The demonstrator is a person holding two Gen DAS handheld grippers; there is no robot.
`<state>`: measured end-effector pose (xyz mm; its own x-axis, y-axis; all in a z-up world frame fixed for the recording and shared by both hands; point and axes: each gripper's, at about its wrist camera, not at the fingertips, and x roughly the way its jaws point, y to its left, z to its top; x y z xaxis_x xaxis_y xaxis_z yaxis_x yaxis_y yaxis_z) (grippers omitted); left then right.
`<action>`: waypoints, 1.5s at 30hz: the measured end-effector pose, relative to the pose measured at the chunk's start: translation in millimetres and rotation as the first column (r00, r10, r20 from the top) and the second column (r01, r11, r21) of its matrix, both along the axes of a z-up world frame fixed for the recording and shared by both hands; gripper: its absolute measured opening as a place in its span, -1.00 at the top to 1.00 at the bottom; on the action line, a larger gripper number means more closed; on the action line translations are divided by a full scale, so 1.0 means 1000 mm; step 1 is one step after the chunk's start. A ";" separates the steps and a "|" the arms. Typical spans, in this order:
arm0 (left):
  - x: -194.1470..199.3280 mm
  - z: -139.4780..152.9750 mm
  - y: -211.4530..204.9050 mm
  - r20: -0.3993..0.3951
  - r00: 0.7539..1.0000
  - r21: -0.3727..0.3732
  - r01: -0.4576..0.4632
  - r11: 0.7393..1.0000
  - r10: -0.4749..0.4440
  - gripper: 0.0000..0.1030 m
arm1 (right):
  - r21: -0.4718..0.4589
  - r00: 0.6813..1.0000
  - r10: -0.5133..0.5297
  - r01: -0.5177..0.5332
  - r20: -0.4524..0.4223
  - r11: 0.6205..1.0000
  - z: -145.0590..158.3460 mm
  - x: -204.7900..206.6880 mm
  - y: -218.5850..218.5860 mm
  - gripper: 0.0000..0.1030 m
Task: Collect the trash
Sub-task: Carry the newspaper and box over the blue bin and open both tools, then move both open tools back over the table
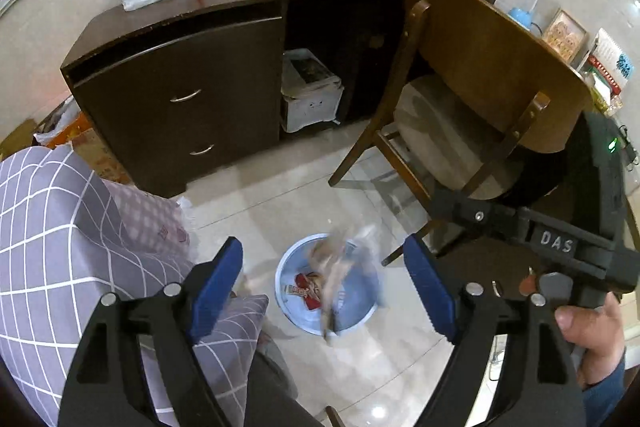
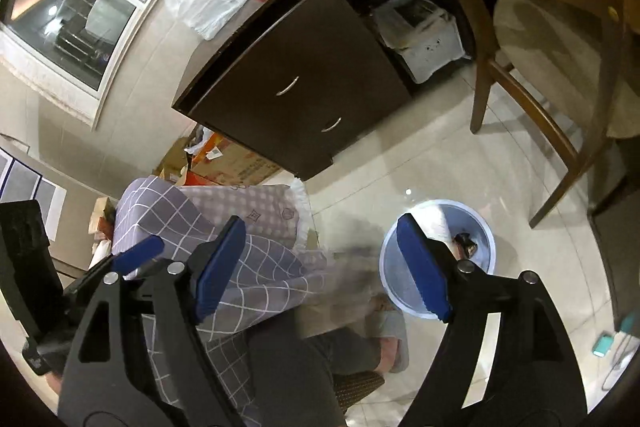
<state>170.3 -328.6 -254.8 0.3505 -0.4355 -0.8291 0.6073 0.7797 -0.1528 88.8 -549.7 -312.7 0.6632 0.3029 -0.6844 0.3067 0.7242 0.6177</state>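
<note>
Releasing blurred trash (image 1: 336,275) above the blue bin (image 1: 288,311), I hold both jaws spread, letting it drop inside.

Glossy tile floor (image 1: 248,203); blue plastic bin (image 1: 366,311); dark wood cabinet (image 1: 176,83).
</note>
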 end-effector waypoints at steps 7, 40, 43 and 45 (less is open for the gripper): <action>-0.008 0.030 0.025 0.092 0.995 -0.024 -0.039 0.999 0.041 -0.75 | -0.087 0.999 -0.030 0.027 -0.023 0.996 0.010 -0.002 0.005 -0.88; -0.057 0.136 0.264 0.318 0.835 -0.211 -0.401 0.892 0.450 -0.83 | -0.340 0.933 0.324 -0.257 0.157 0.904 0.162 0.039 0.223 -0.88; -0.062 0.135 0.291 0.316 0.807 -0.220 -0.449 0.866 0.499 -0.83 | -0.355 0.916 0.373 -0.303 0.147 0.884 0.164 0.045 0.252 -0.88; -0.066 0.133 0.310 0.312 0.790 -0.223 -0.480 0.848 0.529 -0.83 | -0.368 0.904 0.405 -0.332 0.140 0.868 0.165 0.047 0.271 -0.88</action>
